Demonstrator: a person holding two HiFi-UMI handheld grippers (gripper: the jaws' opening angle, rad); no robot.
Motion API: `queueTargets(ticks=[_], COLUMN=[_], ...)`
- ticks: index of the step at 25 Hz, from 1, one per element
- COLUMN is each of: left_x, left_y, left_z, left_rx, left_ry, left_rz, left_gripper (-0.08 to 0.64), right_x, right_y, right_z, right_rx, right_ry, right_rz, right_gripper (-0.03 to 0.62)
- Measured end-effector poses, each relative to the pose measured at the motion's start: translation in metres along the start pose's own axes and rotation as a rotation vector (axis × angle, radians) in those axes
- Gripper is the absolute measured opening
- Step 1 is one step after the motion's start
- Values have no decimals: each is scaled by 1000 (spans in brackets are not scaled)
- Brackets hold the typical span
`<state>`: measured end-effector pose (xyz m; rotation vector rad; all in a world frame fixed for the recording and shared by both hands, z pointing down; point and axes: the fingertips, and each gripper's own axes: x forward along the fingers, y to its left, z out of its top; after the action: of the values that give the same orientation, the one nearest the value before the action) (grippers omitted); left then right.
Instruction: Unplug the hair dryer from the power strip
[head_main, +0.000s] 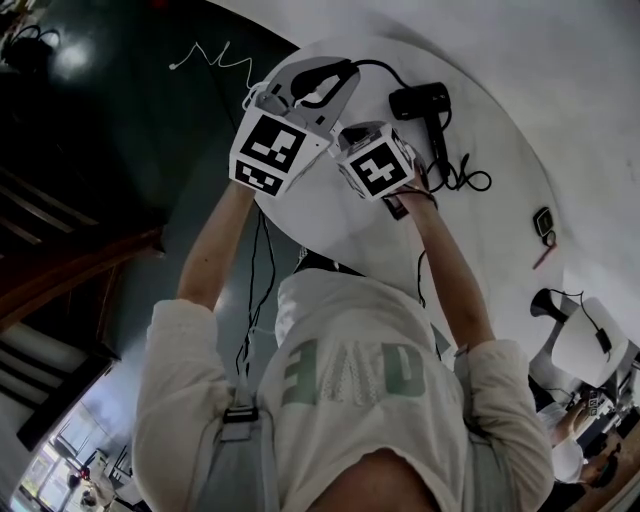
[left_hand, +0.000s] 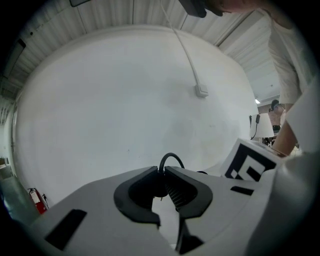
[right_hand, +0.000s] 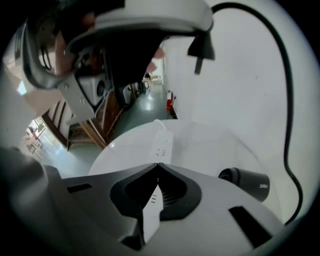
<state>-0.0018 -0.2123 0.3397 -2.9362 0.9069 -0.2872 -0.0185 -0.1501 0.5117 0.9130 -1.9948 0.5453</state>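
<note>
Plug (right_hand: 200, 49) of the hair dryer (right_hand: 245, 183), clear of the power strip (right_hand: 163, 142) and held in the air, its prong pointing down toward the tabletop (right_hand: 225, 145). The left gripper (left_hand: 163, 170) is clamped on the plug, and a loop of the black cord (left_hand: 171, 156) arches out just past the jaw tips. From the plug the cord runs right, then curves back near to the hair dryer, which lies on the tabletop to the right of the strip and apart from it. The power strip lies flat, long axis running near to far, directly ahead of and below the right gripper (right_hand: 158, 166). That gripper's jaws are drawn together on nothing; the strip shows through the gap behind the tips, and whether they touch it cannot be told. Key relation: the plug is above and well apart from the strip's sockets, so the unplugging reads as done. The left hand carries the plug; the right is nearer the strip. What probably remains is to set the plug down away from the strip without dragging the dryer by its cord
</note>
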Motion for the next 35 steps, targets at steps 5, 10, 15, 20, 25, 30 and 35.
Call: queueTargets(ticks=[5, 10, 15, 20, 25, 30, 35], left_x=[-5, -16, -25, -23, -44, -53, -55], left_y=[-6, -20, -32, -50, -38, -31, -30], left_z=[17, 33, 39, 32, 24, 21, 26], left_rx=[14, -13, -58, -66, -210, -230, -244], left_ry=[-3, 3, -11, 3, -12, -9, -22], left_rz=[36, 97, 155, 143, 218, 263, 272], left_gripper=[54, 54, 8, 8, 8, 9, 9], right_x=[-53, -135, -189, -196, -193, -192, -196], right_y=[-16, -14, -10, -19, -19, -17, -15], right_z=[36, 64, 65, 40, 26, 30, 37], right_rx=[65, 162, 253, 296, 327, 313, 282], right_ry=[-201, -513, -726, -721, -717, -727, -736], right_rz=[-38, -48, -87, -116, -102, -97, -115], right_gripper=[20, 20, 18, 20, 18, 19, 19])
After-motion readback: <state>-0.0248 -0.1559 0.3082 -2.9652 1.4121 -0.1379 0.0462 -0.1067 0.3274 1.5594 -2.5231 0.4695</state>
